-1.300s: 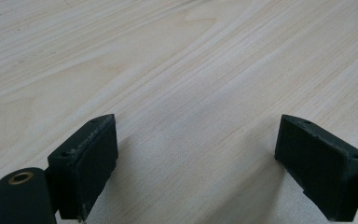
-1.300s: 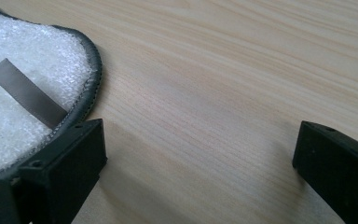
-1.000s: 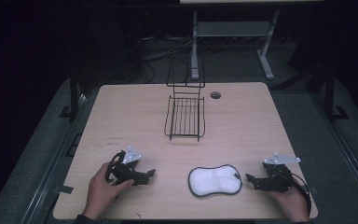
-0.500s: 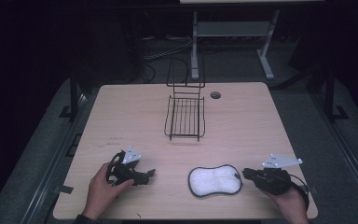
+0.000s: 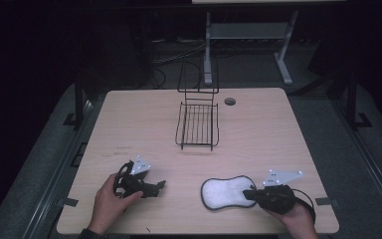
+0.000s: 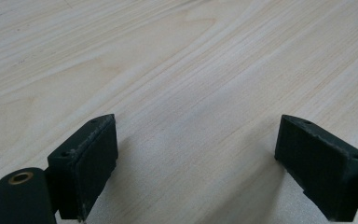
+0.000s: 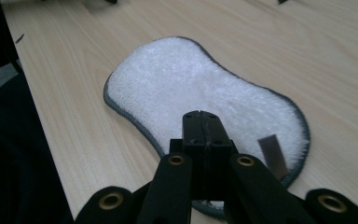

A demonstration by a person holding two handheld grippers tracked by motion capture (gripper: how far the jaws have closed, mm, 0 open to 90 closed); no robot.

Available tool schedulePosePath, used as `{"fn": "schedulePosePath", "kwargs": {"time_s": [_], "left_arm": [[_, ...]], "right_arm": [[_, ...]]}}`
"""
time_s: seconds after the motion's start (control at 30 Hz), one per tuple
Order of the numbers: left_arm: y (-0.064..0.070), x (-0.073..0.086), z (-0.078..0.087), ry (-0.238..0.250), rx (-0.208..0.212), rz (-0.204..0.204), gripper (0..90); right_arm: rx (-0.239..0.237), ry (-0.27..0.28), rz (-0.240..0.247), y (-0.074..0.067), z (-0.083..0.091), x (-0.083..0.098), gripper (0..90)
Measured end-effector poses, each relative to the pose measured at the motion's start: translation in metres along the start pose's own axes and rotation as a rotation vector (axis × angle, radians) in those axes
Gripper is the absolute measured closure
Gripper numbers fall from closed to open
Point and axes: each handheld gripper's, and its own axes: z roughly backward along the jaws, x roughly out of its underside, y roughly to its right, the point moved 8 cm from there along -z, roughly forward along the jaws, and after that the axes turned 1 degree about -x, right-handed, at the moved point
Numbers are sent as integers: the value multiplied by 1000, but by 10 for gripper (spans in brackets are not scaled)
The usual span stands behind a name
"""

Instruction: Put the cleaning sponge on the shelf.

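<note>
**Pinching the pad at the table's near edge**

Closing over the pad [image 7: 205,93], my right gripper [image 5: 252,193] has just brought its jaws together, clamped on the near rim of the white, grey-edged piece. The pad lies flat on the table [image 5: 258,129], near its front edge and well short of the wire rack [image 5: 197,124]. My left gripper [image 5: 160,185] rests apart, jaws spread wide over bare wood, holding nothing.
</note>
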Motion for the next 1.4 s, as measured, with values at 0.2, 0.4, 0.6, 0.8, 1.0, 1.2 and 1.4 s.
{"fn": "schedulePosePath", "kwargs": {"time_s": [0.2, 0.4, 0.6, 0.8, 1.0, 1.2, 1.4], "left_arm": [[0, 0, 0, 0, 0, 0, 123], [0, 0, 0, 0, 0, 0, 123], [0, 0, 0, 0, 0, 1, 123], [0, 0, 0, 0, 0, 1, 123], [0, 0, 0, 0, 0, 1, 123], [0, 0, 0, -1, -1, 0, 122], [0, 0, 0, -1, -1, 1, 123]], "right_arm": [[-2, -21, 3, 1, -6, 2, 898], [3, -57, 11, 1, -13, 5, 898], [17, -57, 9, 6, -15, 3, 898], [36, -53, 7, 16, -20, -2, 898], [58, -49, 8, 29, -25, -10, 898], [66, -43, 5, 38, -28, -14, 898], [51, -11, 7, 30, -26, -22, 898]]}}
